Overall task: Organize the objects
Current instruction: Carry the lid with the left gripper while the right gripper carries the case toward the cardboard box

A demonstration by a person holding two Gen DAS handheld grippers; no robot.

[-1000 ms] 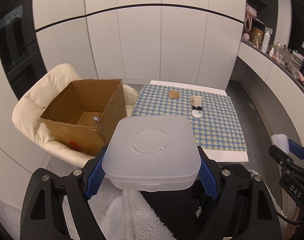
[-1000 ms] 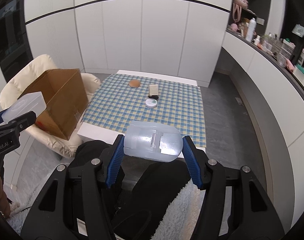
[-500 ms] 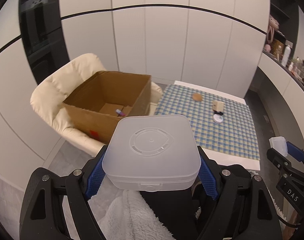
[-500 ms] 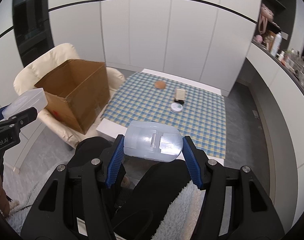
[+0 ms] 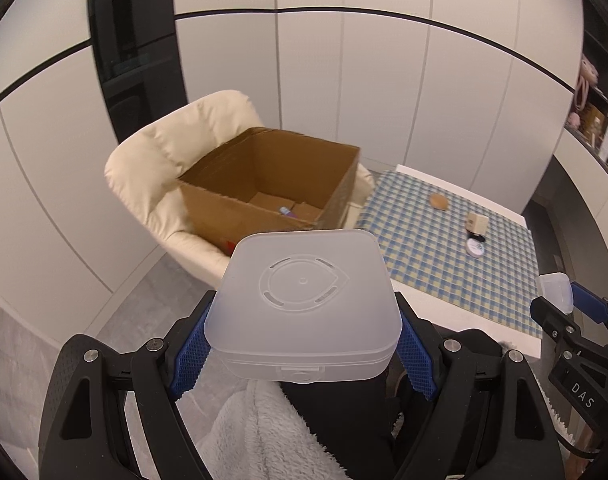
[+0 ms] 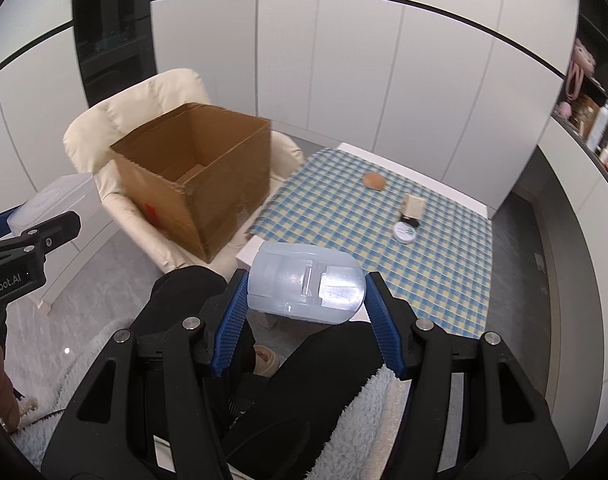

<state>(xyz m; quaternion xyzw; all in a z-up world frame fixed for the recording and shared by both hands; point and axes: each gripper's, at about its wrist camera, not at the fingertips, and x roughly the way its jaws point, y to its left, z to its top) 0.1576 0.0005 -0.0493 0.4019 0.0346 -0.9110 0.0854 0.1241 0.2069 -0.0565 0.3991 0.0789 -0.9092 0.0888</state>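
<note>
My left gripper (image 5: 304,332) is shut on a square frosted white plastic box (image 5: 304,300), held in the air short of the open cardboard box (image 5: 272,192). A small item lies on the cardboard box's floor. My right gripper (image 6: 305,300) is shut on a pale blue translucent plastic case (image 6: 305,288), held above the person's lap. The cardboard box (image 6: 196,172) sits on a cream armchair (image 6: 116,120). The left gripper with its white box (image 6: 52,200) shows at the left edge of the right wrist view.
A low table with a blue checked cloth (image 5: 443,248) stands right of the armchair (image 5: 164,168). On it lie a brown round object (image 5: 439,201), a small beige box (image 5: 476,223) and a white round tin (image 5: 475,247). White cupboards line the back wall.
Both grippers have swung left with their loads. The cardboard box and armchair now sit nearer the middle of both views, and the table has shifted right.
</note>
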